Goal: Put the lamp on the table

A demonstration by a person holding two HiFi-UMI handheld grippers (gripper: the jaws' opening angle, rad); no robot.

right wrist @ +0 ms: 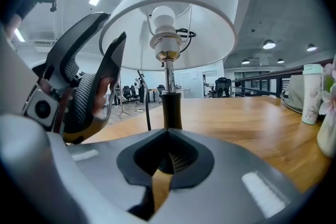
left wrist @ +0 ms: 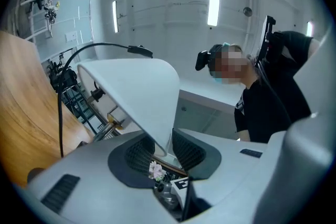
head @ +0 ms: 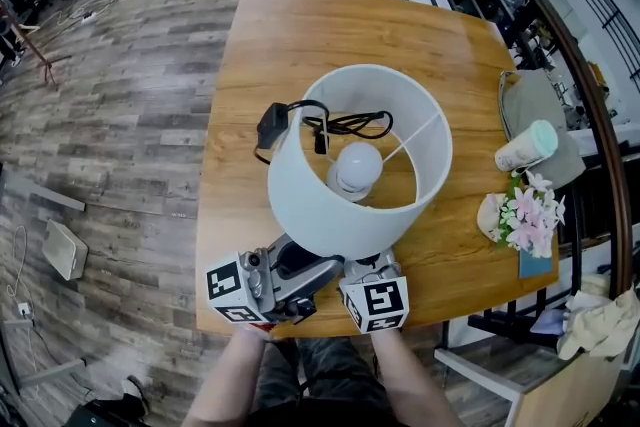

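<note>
The left tool (left wrist: pixel 164 150) was closed on the lower rim of the lamp's white shade (left wrist: pixel 137 93), the rim being pinched between its ribbed pads. The right tool (right wrist: pixel 168 136) was fully closed, its jaws pressed together just in front of the lamp's dark stem (right wrist: pixel 172 110). The lamp (head: pixel 330 205) was held upright over the near edge of the wooden bench (head: pixel 300 35); its base was hidden behind the tools. Its black cord (head: pixel 345 123) was trailed across the bench behind the shade. A floor (head: pixel 120 95) of grey-brown planks was seen around the bench, and a curved dark railing (head: pixel 560 45) along the right side. Near the bench's right edge a white tumbler (head: pixel 527 147) with a pale green lid was stood, and just nearer, a white vase (head: pixel 492 215) filled with pink flowers (head: pixel 530 207).
</note>
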